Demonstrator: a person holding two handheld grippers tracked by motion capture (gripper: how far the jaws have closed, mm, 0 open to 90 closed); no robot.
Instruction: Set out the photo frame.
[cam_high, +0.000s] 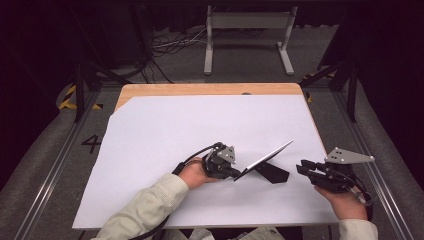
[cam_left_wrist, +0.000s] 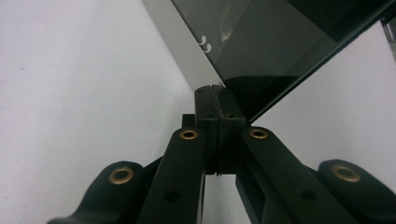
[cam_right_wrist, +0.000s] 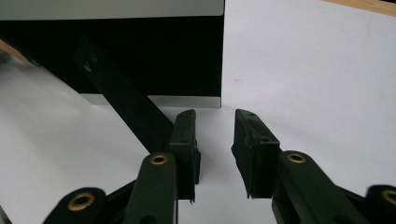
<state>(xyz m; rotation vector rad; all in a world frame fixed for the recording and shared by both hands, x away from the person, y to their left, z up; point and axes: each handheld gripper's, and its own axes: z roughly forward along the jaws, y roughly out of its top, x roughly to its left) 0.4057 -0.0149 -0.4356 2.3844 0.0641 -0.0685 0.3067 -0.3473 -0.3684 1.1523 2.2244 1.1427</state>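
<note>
A thin, flat picture frame (cam_high: 264, 160) stands tilted on the white sheet (cam_high: 165, 135) that covers most of the table (cam_high: 200, 89), whose pale wooden edge shows along the far side. The frame sits toward the near right part of the sheet, between the two grippers. It is a slim rectangular panel with a light silvery border and a dark, glossy glass face, leaning back on a flat black strut (cam_high: 272, 173) that rests on the sheet behind it.

The left gripper (cam_high: 231, 171) has its jaws pressed together on the lower left corner of the frame; in the left gripper view the two black pads meet on the panel's thin edge (cam_left_wrist: 215, 100), with the smooth dark glass (cam_left_wrist: 275, 42) rising above and the pale border running off to the upper left. The person's left hand (cam_high: 192, 174) wraps the gripper, a light beige sleeve (cam_high: 145, 207) behind it.

The right gripper (cam_high: 303, 168) hovers just right of the frame, not touching it, with a grey three-cornered plate (cam_high: 348, 156) on top. Its jaws stand apart, and the right gripper view looks between the matte black pads at the frame's black back (cam_right_wrist: 159, 56), its silver lower edge, and the strut (cam_right_wrist: 126, 105) slanting down to the sheet beside the left-hand jaw.
</note>
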